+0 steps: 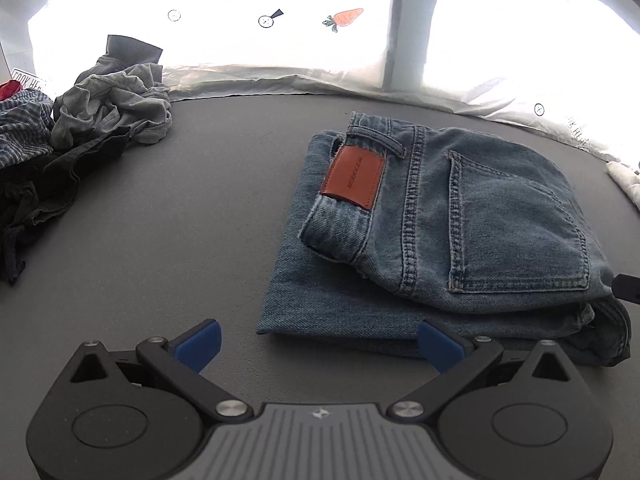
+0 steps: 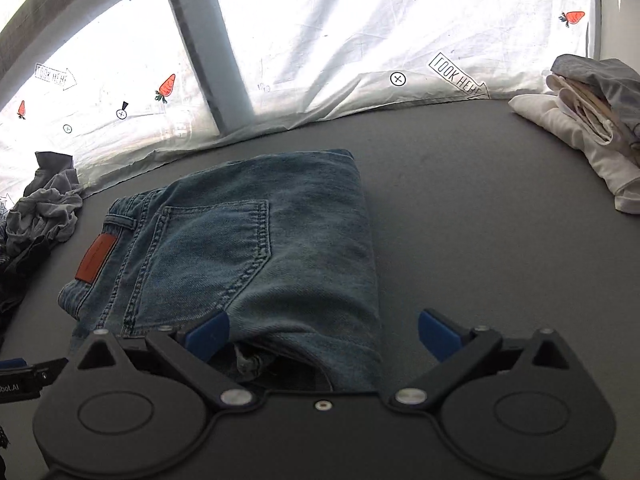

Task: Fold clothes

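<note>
The folded pair of faded blue denim jeans [image 1: 432, 236] lies flat on the grey matte tabletop [image 1: 192, 220], back pocket and orange-brown leather waistband patch [image 1: 353, 178] facing up. In the left wrist view the bundle sits ahead and to the right of the left gripper [image 1: 318, 344], whose blue-padded jaws stand wide apart with nothing between them; the right pad overlaps the near edge of the denim in the picture, though whether it touches I cannot tell. The folded stack's long axis runs from near to far, the waistband at the far left.

In the right wrist view the jeans [image 2: 248, 252] lie just ahead of the right gripper [image 2: 324, 332], the near fold reaching in between its jaws, which are spread wide and press on nothing.

A crumpled heap of grey and dark garments [image 1: 80, 128] lies at the table's left. A folded white cloth pile [image 2: 580, 132] lies at the right. A white printed sheet with carrots [image 2: 360, 40] hangs behind.
</note>
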Available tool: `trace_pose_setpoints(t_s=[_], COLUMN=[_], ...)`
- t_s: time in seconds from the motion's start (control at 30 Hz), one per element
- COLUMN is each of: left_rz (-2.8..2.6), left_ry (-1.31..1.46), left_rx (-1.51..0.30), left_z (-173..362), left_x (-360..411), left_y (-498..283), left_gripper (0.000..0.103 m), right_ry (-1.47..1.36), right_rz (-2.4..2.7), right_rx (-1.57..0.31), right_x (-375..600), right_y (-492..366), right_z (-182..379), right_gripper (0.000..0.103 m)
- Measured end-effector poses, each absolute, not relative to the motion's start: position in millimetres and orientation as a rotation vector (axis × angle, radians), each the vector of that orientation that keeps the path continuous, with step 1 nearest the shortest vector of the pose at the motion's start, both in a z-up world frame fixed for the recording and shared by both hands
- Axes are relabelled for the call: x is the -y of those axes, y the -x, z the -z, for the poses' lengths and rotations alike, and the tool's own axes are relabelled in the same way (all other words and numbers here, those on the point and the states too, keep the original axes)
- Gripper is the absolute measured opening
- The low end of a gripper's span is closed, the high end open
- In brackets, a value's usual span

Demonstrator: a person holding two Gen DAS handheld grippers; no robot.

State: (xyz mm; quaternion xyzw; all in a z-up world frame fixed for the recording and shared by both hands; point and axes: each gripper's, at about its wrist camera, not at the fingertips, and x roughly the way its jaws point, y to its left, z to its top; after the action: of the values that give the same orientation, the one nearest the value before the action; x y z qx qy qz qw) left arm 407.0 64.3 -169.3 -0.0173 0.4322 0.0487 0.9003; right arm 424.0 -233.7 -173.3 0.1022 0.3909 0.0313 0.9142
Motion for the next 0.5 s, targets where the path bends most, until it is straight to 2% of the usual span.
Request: trace_pose_setpoints(t_s=[0.27, 0.5], left_rz=[-0.125, -0.127], left_ry=[-0.049, -0.078], left_rx=[-0.836, -0.912], left_z=[165.6, 183.0], left_x=[-58.8, -79.0], left_y=[-452.2, -505.4], left_gripper=[0.103, 0.103], right_ry=[-0.214, -0.235], right_rz=[-0.087, -0.133], right_rx=[-0.831, -0.882], right_x=[234.0, 226.4], right_y=[-467.6, -510.6], right_z=[185.3, 200.6], right_gripper=[0.103, 0.103])
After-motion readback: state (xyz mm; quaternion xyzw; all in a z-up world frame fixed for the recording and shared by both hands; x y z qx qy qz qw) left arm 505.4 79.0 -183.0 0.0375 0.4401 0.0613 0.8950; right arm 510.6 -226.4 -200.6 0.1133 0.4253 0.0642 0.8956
